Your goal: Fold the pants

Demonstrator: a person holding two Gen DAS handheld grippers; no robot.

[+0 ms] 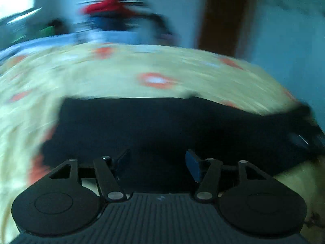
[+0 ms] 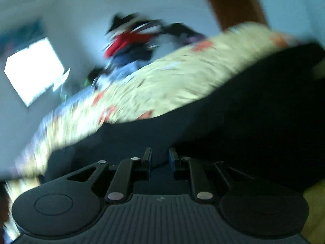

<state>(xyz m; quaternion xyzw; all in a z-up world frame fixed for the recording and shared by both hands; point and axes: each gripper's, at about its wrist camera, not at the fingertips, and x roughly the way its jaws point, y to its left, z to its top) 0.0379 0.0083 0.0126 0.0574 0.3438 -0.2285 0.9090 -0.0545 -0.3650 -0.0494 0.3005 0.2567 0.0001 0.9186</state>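
Dark pants [image 1: 142, 126] lie flat on a bed with a yellow, red-flowered cover [image 1: 121, 71]. Both views are motion-blurred. My left gripper [image 1: 158, 162] is open, its blue-padded fingers [image 1: 193, 166] spread just above the near edge of the pants. In the right wrist view the pants [image 2: 243, 111] fill the lower right, on the same cover [image 2: 162, 85]. My right gripper [image 2: 160, 158] has its fingers a narrow gap apart over the dark cloth. I cannot tell whether cloth is pinched between them.
A heap of clothes with a red piece [image 1: 109, 8] [image 2: 126, 40] sits at the far side of the bed by a pale wall. A brown door frame [image 1: 221, 16] stands at the back right. A bright window [image 2: 34, 69] is at the left.
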